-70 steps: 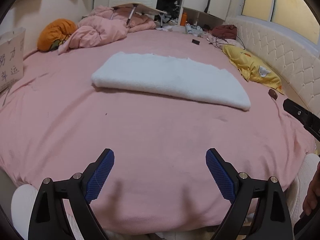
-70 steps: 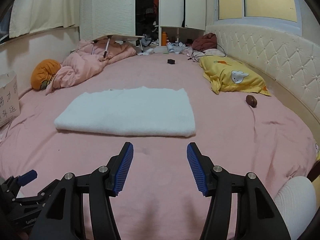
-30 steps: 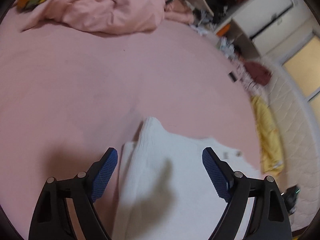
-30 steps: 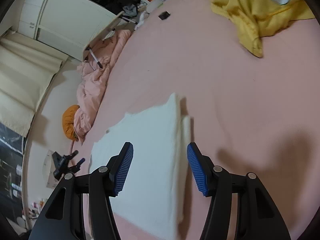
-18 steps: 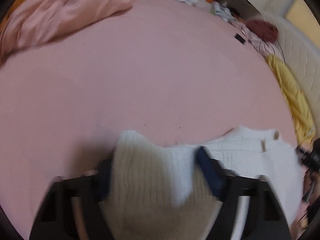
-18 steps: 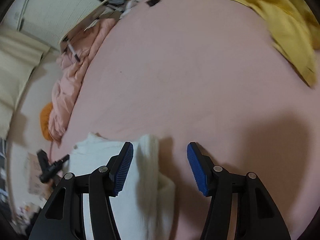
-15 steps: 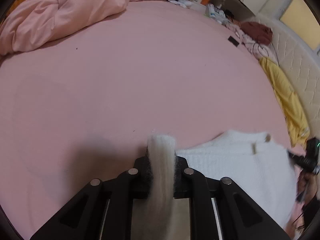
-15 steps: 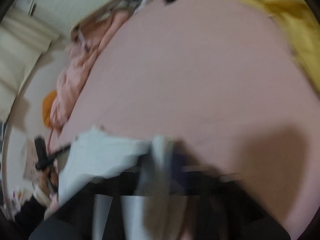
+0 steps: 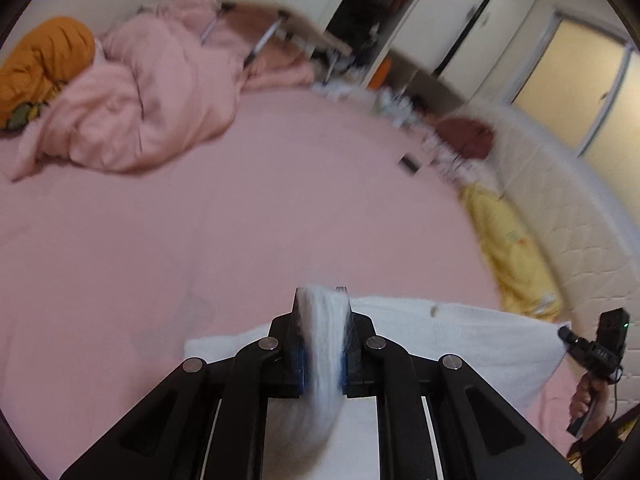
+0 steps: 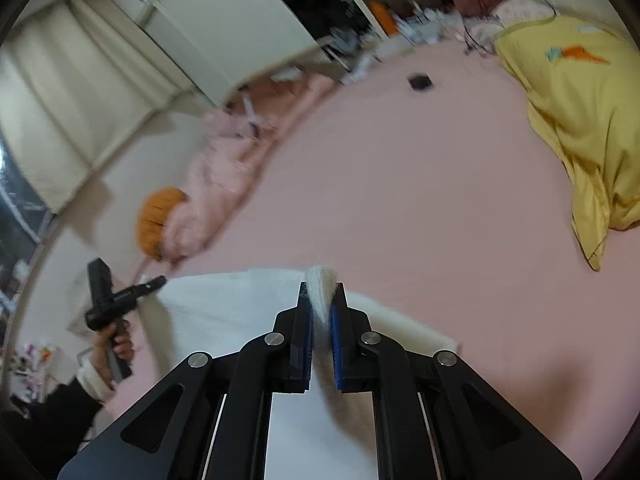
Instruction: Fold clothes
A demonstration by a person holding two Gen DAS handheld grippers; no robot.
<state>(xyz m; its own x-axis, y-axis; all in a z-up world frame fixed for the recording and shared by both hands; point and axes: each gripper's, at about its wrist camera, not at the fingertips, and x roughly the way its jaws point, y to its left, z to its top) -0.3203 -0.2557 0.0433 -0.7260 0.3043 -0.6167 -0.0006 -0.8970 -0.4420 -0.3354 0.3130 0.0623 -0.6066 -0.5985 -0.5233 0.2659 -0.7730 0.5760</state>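
My left gripper [image 9: 321,300] and right gripper [image 10: 321,294] each pinch a fuzzy end of the white knit garment [image 9: 460,340], jaws clamped tight on the wool. It stretches between them, lifted above the smooth pink bedsheet [image 9: 200,220].

no legible text, labels, brands or numbers anywhere

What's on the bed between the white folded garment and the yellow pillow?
Only bare pink bedsheet lies between the white knitted garment and the yellow carrot-print pillow, in the right wrist view.
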